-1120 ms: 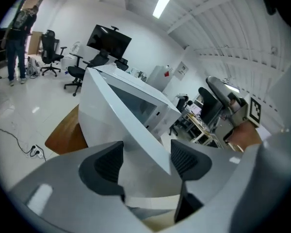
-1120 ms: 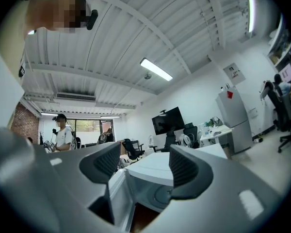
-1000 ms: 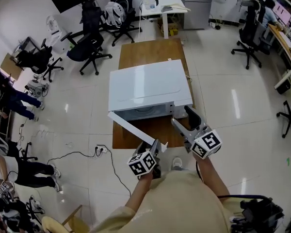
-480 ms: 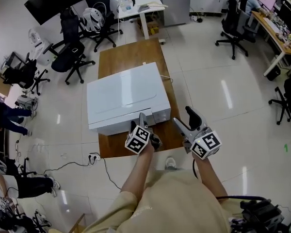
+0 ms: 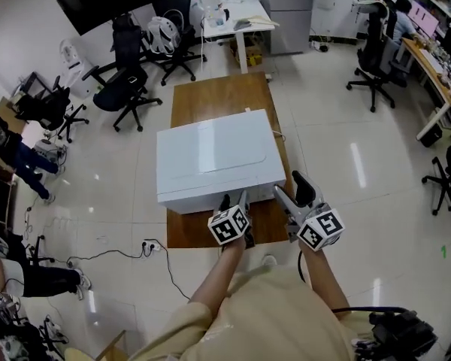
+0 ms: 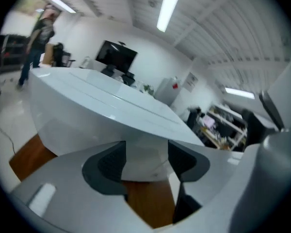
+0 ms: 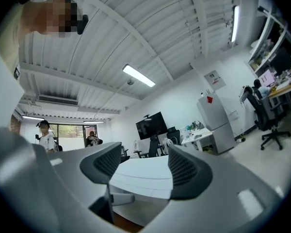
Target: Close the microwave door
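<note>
Resting on one brown desk (image 5: pixel 219 96), one white microwave (image 5: pixel 214 153) has its door (image 5: pixel 195 199) flush shut, near side; two claws: left claw (image 5: pixel 234 199) closing just beside it, nothing between; right claw (image 5: pixel 292 189) apart, empty; gripper views alone show ceiling lights (image 6: pixel 166 8).

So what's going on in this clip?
A person at a white microwave on a wooden table holds a claw in each hand. The door looks shut. The left claw is close to its front, jaws closing with nothing gripped. The right claw is open and empty, off to the right.
</note>
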`<state>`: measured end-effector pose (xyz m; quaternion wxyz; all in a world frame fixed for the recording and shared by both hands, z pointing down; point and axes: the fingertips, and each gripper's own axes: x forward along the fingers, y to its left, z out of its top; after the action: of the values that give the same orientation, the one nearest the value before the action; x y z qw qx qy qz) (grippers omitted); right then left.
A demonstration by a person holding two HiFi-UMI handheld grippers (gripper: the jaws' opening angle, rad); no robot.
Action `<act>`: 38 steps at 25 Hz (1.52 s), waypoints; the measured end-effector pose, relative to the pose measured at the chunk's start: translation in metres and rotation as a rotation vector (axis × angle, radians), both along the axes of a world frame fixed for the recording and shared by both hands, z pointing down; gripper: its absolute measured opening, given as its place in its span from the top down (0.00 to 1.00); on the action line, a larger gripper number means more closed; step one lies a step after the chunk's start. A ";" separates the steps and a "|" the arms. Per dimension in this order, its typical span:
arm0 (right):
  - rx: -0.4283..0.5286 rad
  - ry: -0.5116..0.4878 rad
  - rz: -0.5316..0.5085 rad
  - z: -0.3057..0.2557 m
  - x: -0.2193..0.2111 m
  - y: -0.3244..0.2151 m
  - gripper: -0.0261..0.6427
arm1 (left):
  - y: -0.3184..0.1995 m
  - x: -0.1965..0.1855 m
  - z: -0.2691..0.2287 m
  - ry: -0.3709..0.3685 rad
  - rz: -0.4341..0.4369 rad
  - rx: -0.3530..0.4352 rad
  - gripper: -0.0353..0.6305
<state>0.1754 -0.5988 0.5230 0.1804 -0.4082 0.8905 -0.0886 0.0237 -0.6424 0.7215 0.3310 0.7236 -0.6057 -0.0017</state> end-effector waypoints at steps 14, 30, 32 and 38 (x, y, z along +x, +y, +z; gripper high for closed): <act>0.197 0.172 0.120 0.024 -0.108 0.024 0.54 | 0.097 -0.145 -0.160 -0.459 0.073 0.707 0.51; 0.143 0.264 0.215 -0.007 -0.165 0.010 0.54 | 0.085 -0.214 -0.198 -0.498 0.038 0.693 0.51; 0.177 0.260 0.248 -0.019 -0.167 0.016 0.54 | 0.082 -0.216 -0.201 -0.500 0.056 0.696 0.51; 0.154 0.274 0.314 -0.040 -0.150 0.004 0.55 | 0.065 -0.202 -0.224 -0.499 0.107 0.693 0.51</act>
<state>0.0255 -0.5951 0.4833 0.0998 -0.5351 0.8364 0.0652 -0.1784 -0.5771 0.4979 -0.0886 0.8008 -0.5922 -0.0129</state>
